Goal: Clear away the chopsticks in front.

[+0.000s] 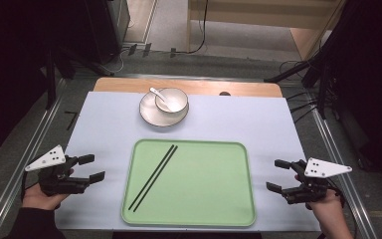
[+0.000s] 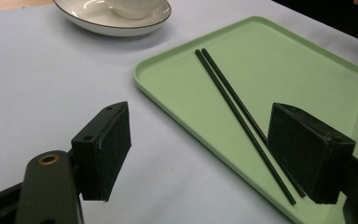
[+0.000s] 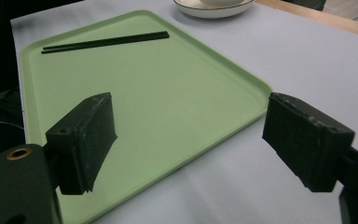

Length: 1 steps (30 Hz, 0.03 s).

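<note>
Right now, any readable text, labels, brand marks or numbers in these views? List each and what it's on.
None: there is no readable text in these views.
The tray is plain green, unmarked.
The chopsticks are plain black, with no print visible.
The bowl, the plate and the spoon are plain white, no logo.
The left gripper and the right gripper each carry a grey plate with small dark dots, not characters.

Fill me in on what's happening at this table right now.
A person holds a gripper in each hand, and neither grips anything. The left gripper rests open left of the green tray; the right gripper rests open to its right. A pair of black chopsticks lies slantwise on the tray's left half. Beyond the tray, a white bowl with a spoon sits on a plate.
</note>
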Motion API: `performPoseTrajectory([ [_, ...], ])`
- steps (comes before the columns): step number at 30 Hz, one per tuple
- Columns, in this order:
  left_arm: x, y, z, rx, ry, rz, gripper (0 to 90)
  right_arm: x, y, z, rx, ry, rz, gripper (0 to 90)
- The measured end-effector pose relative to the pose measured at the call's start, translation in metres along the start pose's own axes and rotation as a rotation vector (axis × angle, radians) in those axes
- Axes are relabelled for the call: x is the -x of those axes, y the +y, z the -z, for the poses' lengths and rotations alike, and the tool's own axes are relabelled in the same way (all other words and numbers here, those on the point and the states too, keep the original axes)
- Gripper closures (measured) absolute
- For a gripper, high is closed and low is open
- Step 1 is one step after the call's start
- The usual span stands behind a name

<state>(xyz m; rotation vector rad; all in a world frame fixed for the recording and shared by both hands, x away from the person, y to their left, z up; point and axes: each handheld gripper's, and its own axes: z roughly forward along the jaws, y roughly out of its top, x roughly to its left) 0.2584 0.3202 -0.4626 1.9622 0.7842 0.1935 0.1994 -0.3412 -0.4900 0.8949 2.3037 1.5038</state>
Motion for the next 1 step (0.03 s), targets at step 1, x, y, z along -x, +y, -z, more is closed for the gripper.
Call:
performPoseTrajectory([
  [1,0.0000,0.0000,-0.0007,0.000,0.004,-0.001,21.8,0.0001,0.0000,-0.0002,0.000,0.000,0.000,17.5],
])
